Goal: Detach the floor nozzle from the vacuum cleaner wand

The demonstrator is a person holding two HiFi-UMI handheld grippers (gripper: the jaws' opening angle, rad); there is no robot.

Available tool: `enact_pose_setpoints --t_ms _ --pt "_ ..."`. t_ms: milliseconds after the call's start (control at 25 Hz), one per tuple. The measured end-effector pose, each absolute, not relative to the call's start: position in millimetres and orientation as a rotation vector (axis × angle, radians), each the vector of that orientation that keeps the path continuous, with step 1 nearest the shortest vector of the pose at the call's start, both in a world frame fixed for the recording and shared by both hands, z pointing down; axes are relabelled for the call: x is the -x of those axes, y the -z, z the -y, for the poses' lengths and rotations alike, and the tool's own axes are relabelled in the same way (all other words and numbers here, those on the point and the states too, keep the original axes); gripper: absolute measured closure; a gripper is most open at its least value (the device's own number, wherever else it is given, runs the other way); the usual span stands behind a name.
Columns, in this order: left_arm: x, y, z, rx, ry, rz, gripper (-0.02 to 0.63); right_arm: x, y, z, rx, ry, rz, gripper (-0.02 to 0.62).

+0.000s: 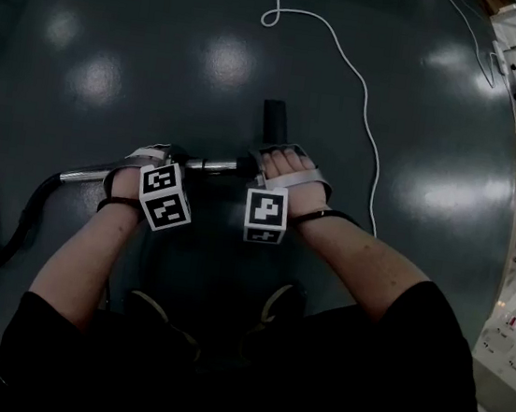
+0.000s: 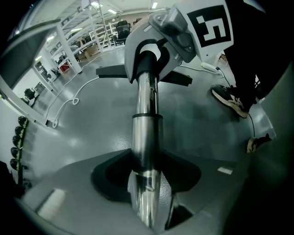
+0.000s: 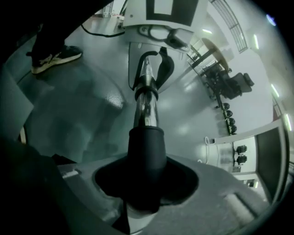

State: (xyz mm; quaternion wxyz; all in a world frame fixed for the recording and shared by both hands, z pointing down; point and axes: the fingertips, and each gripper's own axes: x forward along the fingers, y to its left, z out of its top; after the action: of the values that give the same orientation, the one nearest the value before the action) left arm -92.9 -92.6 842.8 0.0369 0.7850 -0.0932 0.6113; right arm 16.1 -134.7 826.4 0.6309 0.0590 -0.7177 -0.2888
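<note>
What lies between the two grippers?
A short stretch of the shiny metal wand runs from the left gripper to the right gripper, nothing else; the head view shows it.

readable text: none | brands, numbers, signs: none legible | left marker cube point(image 1: 166, 197): black-and-white square pattern only, no letters or digits | right marker cube point(image 1: 265, 215): the same kind of pattern, no letters | small white tag point(image 2: 225, 170) on the floor point(image 2: 92, 137): too small to read
</note>
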Motion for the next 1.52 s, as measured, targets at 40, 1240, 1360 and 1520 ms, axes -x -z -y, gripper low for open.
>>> enact_pose_setpoints --t_ms 40,1240,1360,1520 --pt "94 -844 92 -2.406 -1.881 0.280 0.413 -16 -829 131 -0.116 0.603 1.664 0.459" --pt "93 -840 88 -2.437 -1.827 0.243 0.413 -15 -823 128 -0.115 0.668 1.705 0.460" --pt "92 -840 86 -2.436 -1.828 0.240 0.413 -15 -825 122 -0.086 0.567 1.765 0.462" --pt "88 -843 78 -2.444 -1.841 0.201 0.413 -17 -828 96 0.061 0.173 1.866 0.462"
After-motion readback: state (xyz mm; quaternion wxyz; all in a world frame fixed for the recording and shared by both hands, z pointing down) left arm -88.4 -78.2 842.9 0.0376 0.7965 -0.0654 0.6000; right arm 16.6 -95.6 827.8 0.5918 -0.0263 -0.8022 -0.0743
